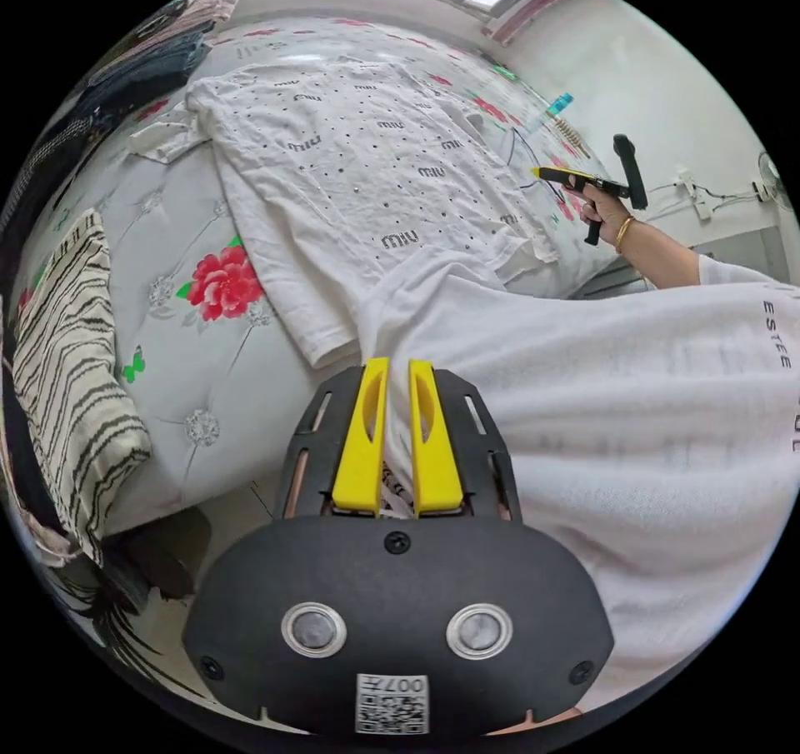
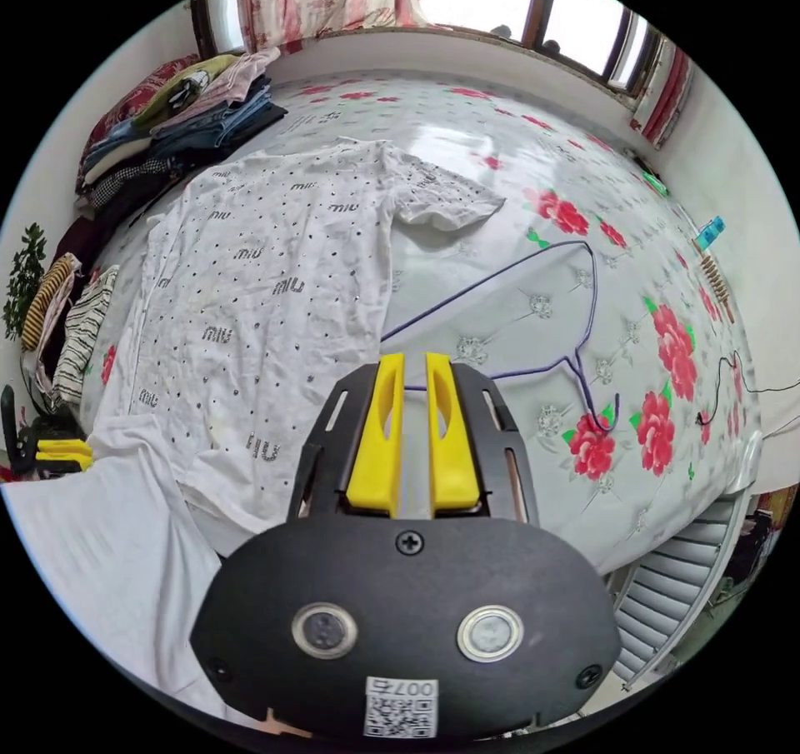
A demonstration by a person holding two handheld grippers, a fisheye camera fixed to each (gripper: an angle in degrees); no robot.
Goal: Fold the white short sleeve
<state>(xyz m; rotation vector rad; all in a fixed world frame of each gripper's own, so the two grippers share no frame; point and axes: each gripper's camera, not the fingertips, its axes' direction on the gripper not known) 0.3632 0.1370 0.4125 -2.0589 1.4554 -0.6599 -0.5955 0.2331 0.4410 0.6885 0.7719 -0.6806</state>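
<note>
The white short-sleeve shirt with small studs (image 2: 267, 287) lies flat on the flowered bed (image 2: 533, 171), not yet folded. Both the left tool (image 1: 398, 371) and the right tool (image 2: 415, 364) have their jaws nearly together and hold nothing. The thin purple wire hanger (image 2: 575, 312) lies just beside the shirt; I think a fold to that side could snag on it.

The white tee (image 2: 267, 287) lies spread flat and face up on the flowered bed (image 2: 517, 162), unfolded. It is dotted all over with small dark studs and scattered grey lettering. One short sleeve (image 2: 446, 196) sticks out to the side with its edge slightly lifted and curled; the other sleeve (image 1: 167, 133) lies rumpled on the opposite side. The hem reaches the near edge of the bed. The cloth shows soft wrinkles across the body and a loose fold near the hem.
</note>
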